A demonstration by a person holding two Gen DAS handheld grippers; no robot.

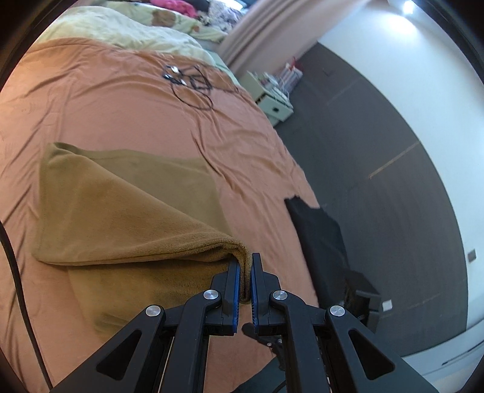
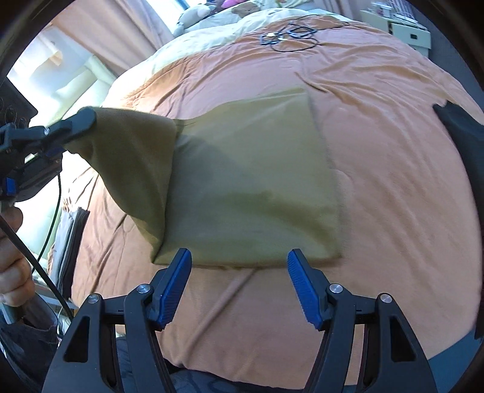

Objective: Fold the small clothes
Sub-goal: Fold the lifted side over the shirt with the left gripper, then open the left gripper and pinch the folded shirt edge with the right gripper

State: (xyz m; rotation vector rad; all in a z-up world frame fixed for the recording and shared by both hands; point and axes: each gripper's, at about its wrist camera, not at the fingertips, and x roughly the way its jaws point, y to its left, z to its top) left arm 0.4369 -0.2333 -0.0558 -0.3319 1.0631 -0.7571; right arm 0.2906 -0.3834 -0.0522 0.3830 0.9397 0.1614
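An olive-brown fleece garment (image 1: 127,196) lies on the orange bedspread (image 1: 136,115). My left gripper (image 1: 245,266) is shut on a corner of it and holds that corner lifted, so one flap hangs folded over the rest. In the right wrist view the garment (image 2: 251,187) lies flat in the middle, with its left flap raised by the left gripper (image 2: 81,121). My right gripper (image 2: 239,260) is open and empty, just in front of the garment's near edge.
A black cable with earphones (image 1: 190,84) lies further up the bed, also in the right wrist view (image 2: 290,36). A dark garment (image 1: 320,238) hangs at the bed's right edge. Pale bedding (image 1: 121,27) lies at the head. A white cabinet (image 1: 272,99) stands beside the bed.
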